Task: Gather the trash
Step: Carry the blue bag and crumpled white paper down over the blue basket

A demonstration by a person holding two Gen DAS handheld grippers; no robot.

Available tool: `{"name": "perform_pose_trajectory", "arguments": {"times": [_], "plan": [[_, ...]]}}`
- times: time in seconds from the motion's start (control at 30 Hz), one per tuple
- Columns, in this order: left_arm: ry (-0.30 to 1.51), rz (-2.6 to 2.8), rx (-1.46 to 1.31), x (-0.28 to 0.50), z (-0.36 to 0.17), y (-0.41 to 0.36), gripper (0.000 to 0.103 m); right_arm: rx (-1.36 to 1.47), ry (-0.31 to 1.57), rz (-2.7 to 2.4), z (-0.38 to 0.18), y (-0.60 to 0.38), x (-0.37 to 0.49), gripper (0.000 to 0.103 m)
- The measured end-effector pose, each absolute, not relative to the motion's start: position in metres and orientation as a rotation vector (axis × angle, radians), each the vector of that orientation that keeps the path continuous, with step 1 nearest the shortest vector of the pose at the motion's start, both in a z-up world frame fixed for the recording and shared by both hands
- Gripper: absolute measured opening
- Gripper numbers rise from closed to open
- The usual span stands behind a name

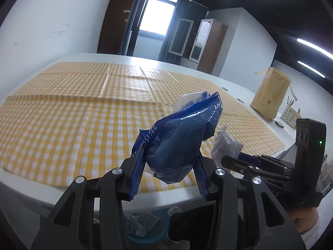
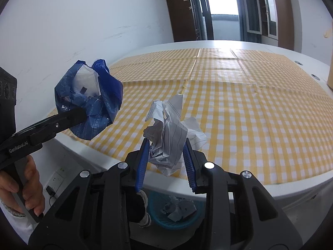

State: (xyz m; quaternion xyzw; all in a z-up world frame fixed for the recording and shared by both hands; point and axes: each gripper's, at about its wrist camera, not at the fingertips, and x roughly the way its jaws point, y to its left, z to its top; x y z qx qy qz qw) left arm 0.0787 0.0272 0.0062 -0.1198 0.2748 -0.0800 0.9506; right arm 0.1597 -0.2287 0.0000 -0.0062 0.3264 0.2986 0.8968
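My left gripper [image 1: 168, 156] is shut on a crumpled blue plastic wrapper [image 1: 179, 137] with white paper poking out of its top. It hangs above the near edge of the table. The same blue wrapper [image 2: 89, 102] shows at the left of the right wrist view, held by the left gripper [image 2: 83, 112]. My right gripper [image 2: 166, 152] is shut on a ball of crumpled lined paper [image 2: 170, 135]; this paper [image 1: 226, 145] and the right gripper [image 1: 231, 156] appear at the right of the left wrist view. Below both, on the floor, stands a blue mesh bin [image 2: 158, 206] with crumpled paper inside.
A yellow-and-white checked cloth [image 2: 249, 108] covers the white table [image 1: 62, 195]. A brown paper bag [image 1: 268, 95] and a pen holder [image 1: 289, 112] stand at the far right. A hand [image 2: 29, 183] grips the left tool. A wall socket [image 2: 55, 180] is low on the left.
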Motion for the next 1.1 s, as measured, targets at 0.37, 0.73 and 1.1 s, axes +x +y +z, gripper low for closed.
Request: {"name": "perform_pose_trajectory", "arguments": {"times": [0.37, 0.73, 1.1], "plan": [[0.557, -0.193, -0.255, 0.022, -0.011, 0.025, 0.043, -0.023, 0.688, 0.649, -0.015, -0.237, 0.119, 0.031], [0.598, -0.214, -0.242, -0.017, -0.035, 0.025, 0.043, -0.047, 0.67, 0.697, -0.017, -0.248, 0.068, 0.031], [0.7, -0.231, -0.23, -0.033, -0.079, 0.018, 0.043, -0.079, 0.785, 0.706, -0.068, -0.257, 0.043, 0.031]]}}
